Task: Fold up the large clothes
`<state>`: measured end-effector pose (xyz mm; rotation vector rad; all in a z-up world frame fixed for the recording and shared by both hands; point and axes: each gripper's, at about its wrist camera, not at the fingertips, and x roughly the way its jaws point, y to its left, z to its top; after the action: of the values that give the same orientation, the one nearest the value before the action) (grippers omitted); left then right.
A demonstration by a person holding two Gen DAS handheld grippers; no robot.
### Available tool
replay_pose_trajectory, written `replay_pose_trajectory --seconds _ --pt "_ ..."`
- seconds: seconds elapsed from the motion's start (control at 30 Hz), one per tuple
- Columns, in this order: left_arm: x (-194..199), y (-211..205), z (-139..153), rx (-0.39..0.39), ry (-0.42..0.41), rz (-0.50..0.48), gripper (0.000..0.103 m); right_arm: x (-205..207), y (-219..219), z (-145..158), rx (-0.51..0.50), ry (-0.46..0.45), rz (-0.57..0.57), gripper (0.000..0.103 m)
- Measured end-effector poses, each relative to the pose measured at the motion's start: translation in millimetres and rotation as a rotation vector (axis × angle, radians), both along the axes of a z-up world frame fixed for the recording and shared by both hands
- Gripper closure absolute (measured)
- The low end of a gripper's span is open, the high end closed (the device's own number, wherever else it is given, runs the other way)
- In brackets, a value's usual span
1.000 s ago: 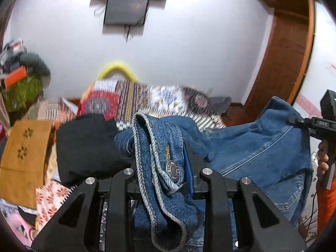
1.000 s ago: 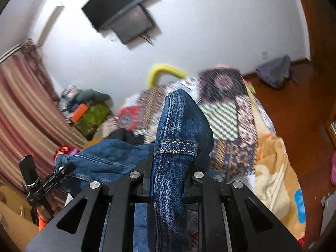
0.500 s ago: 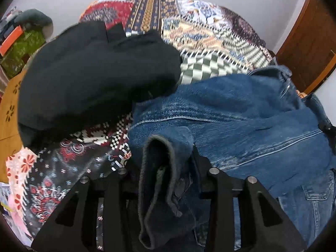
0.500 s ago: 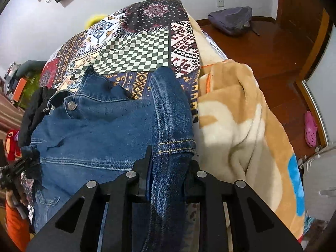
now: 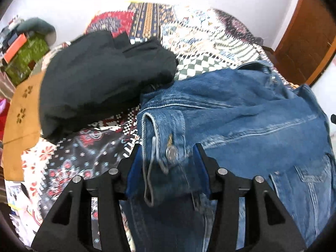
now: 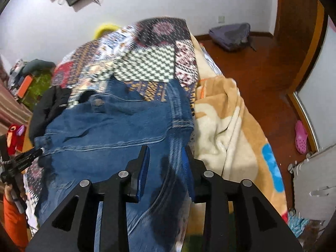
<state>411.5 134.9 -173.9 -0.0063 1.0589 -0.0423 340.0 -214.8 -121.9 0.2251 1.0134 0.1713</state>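
A blue denim jacket [image 5: 241, 113] lies spread on the patchwork bedspread [image 5: 199, 37]. In the left wrist view its folded cuff with a metal button [image 5: 171, 152] lies between the fingers of my left gripper [image 5: 167, 147]. The jaws are opening and both blue pads stand off the cloth. In the right wrist view the jacket [image 6: 109, 126] lies flat, and its right sleeve edge runs between the fingers of my right gripper [image 6: 166, 149]. Those jaws are also opening, with the pads clear of the denim.
A black garment [image 5: 100, 77] lies bunched to the left of the jacket, next to a mustard cloth [image 5: 21, 121]. A beige blanket [image 6: 226, 126] hangs over the bed's right side. On the wooden floor lie a grey backpack [image 6: 233, 34] and a pink shoe [image 6: 301, 134]. An orange sleeve [image 6: 12, 216] shows at lower left.
Both grippers came down and tipped toward the bed, laying the jacket flat on it. Both sets of jaws, shut on denim before, have spread apart and let go of the cloth.
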Motion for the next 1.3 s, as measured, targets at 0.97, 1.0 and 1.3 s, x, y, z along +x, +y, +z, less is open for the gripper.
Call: replay_pose_trajectory --seconds 0.97,1.0,1.3 --pt "-158.8 67.9 -1.4 -0.155 0.03 0.071 0.036 -151.5 17.2 -30.7 0.109 0.052 0.04 0.058" --pt "-162.7 69.9 -9.8 -0.186 0.053 0.077 0.036 -153.1 17.3 -33.8 0.115 0.061 0.038 0.058" --pt "-176.2 66.6 -52.8 -0.4 0.135 0.074 0.036 -155.7 23.7 -49.9 0.226 0.13 0.058 0.058"
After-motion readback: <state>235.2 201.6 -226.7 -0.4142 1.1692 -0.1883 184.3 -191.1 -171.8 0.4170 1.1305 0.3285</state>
